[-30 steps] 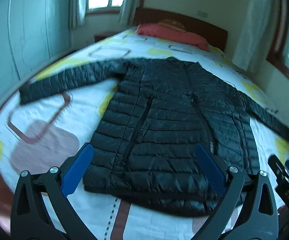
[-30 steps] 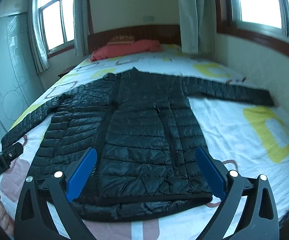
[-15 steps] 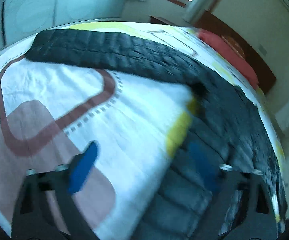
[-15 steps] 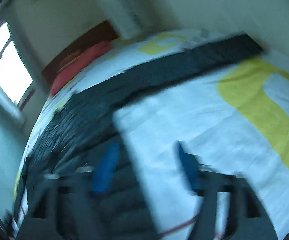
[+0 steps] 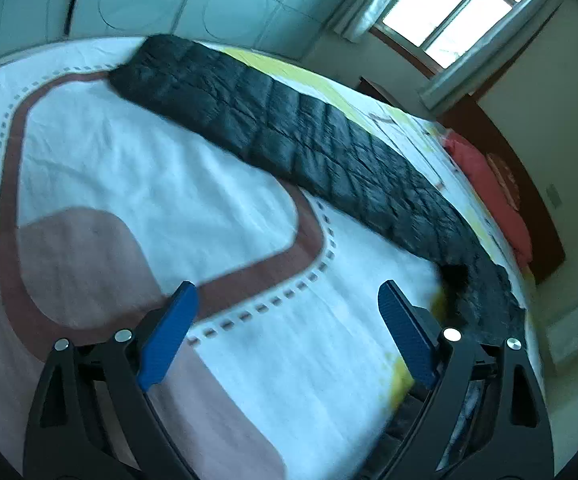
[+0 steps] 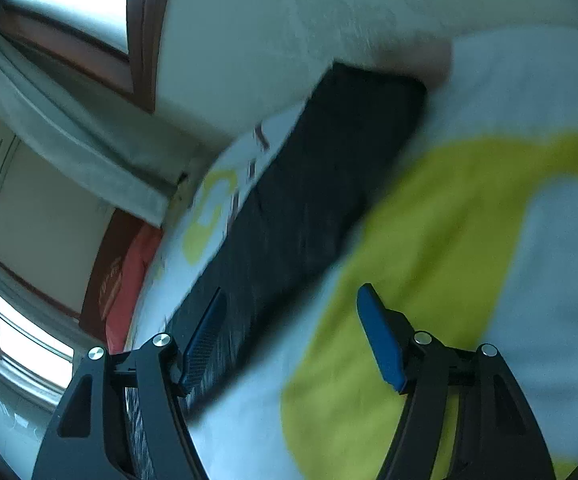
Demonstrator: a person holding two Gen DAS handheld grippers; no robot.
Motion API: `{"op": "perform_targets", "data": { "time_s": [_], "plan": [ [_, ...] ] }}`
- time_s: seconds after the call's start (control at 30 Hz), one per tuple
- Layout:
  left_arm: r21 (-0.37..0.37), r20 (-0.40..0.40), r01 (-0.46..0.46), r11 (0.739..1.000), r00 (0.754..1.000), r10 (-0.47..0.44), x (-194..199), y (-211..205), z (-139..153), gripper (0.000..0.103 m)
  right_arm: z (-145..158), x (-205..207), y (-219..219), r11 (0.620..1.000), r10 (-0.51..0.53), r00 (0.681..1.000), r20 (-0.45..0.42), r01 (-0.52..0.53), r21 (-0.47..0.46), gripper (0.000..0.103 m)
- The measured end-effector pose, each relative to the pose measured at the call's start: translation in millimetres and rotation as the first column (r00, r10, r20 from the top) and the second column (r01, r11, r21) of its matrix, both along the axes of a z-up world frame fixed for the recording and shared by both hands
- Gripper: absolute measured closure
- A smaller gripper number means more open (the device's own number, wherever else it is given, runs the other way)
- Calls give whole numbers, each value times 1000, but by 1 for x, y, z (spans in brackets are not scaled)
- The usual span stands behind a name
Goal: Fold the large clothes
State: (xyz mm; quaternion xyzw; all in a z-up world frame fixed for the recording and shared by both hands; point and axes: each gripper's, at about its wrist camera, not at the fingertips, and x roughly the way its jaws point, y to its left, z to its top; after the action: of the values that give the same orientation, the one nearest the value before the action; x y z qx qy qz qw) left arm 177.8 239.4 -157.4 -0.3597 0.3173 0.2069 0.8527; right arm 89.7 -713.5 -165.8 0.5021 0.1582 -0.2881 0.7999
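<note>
A black quilted puffer jacket lies spread flat on the bed. In the left wrist view its left sleeve (image 5: pixel 289 128) runs diagonally across the sheet, cuff at the upper left. My left gripper (image 5: pixel 287 332) hovers over bare sheet short of that sleeve, its jaws opening with nothing between them. In the right wrist view the right sleeve (image 6: pixel 321 200) stretches toward its cuff near the bed's edge. My right gripper (image 6: pixel 293 336) hangs beside that sleeve, its jaws opening; the left blue pad (image 6: pixel 205 340) overlaps the sleeve's edge, and nothing is gripped.
The bed sheet (image 5: pixel 169 184) is white with brown and yellow shapes (image 6: pixel 429 240). A red pillow (image 5: pixel 489 196) lies against the wooden headboard. Walls and windows stand close around the bed; the right sleeve's cuff ends near a wall (image 6: pixel 289 40).
Both grippers swung away from the jacket's hem, outward to the sleeves, rolling and dropping closer to the bed. The jaws narrowed midway and now stand wider again. The jacket lies unmoved.
</note>
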Motion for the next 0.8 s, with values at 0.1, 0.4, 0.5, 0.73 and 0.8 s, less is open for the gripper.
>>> {"op": "perform_targets", "data": {
  "time_s": [0.1, 0.4, 0.5, 0.73, 0.8],
  "plan": [
    [37, -8, -25, 999, 1000, 25, 0, 6, 0, 12, 1, 7, -18, 1000, -28, 999, 23, 29, -11, 28],
    [149, -46, -13, 989, 999, 20, 8, 11, -6, 12, 4, 19, -46, 994, -93, 995, -21, 92, -55, 47],
    [153, -46, -9, 988, 999, 16, 9, 12, -8, 10, -6, 22, -57, 996, -87, 995, -41, 86, -9, 82],
    [212, -96, 12, 977, 995, 8, 16, 4, -11, 8, 58, 52, -3, 975, 47, 998, -29, -52, -217, 92],
    [227, -111, 17, 974, 994, 8, 19, 2, -12, 7, 87, 72, 32, 945, 125, 992, -18, -125, -302, 92]
  ]
}}
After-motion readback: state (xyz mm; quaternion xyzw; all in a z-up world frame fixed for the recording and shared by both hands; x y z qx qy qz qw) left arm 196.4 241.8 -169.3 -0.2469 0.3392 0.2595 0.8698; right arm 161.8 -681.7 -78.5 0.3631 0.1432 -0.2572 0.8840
